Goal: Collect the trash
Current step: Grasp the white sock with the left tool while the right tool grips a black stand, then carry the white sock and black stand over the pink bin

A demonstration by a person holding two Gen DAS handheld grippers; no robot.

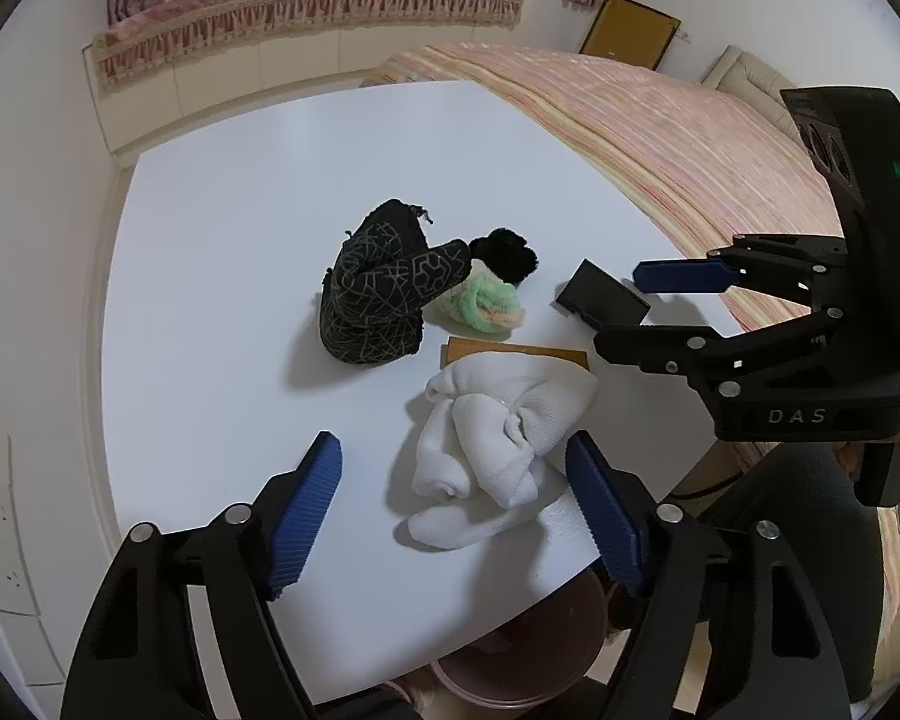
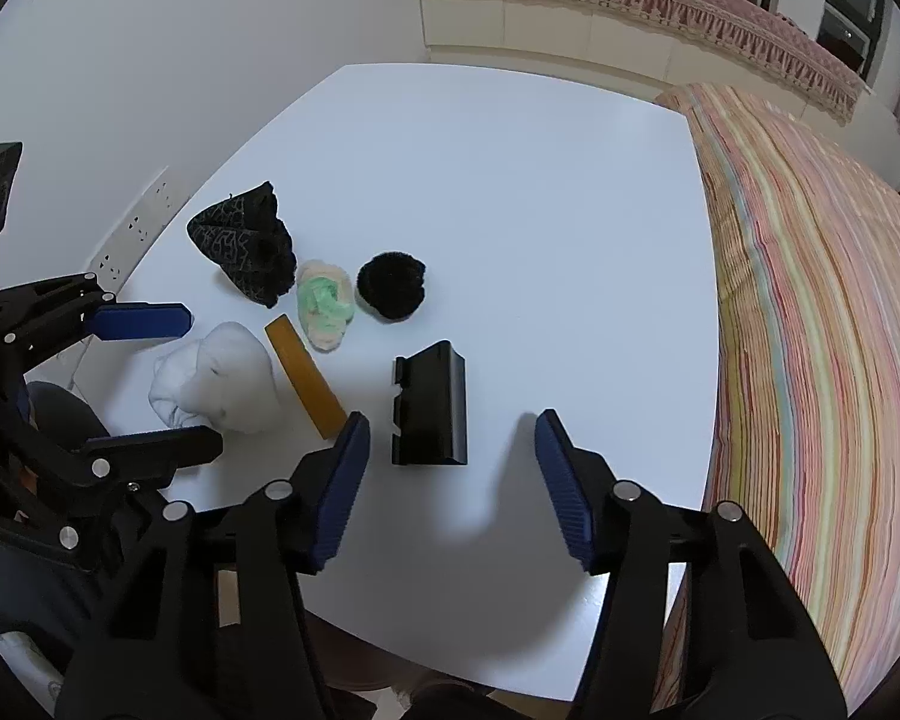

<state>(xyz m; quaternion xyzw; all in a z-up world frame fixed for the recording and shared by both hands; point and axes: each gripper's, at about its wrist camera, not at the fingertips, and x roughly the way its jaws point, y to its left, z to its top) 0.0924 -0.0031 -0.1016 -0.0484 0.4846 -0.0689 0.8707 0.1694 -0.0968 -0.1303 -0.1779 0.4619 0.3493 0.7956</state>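
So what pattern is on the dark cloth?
Black cloth with thin grey web-like lines, clearest in the left wrist view.

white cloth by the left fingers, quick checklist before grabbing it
1. White cloth lies loose on the table: ok.
2. Left gripper open, nothing between its fingers: ok.
3. Cloth sits ahead of the left gripper, not yet between the pads: not ok.
4. Cloth overlaps the wooden block, which may lift too: not ok.
5. Right gripper apart from the cloth, near the black holder: ok.
6. Bin under the table edge, opening hidden: cannot tell.
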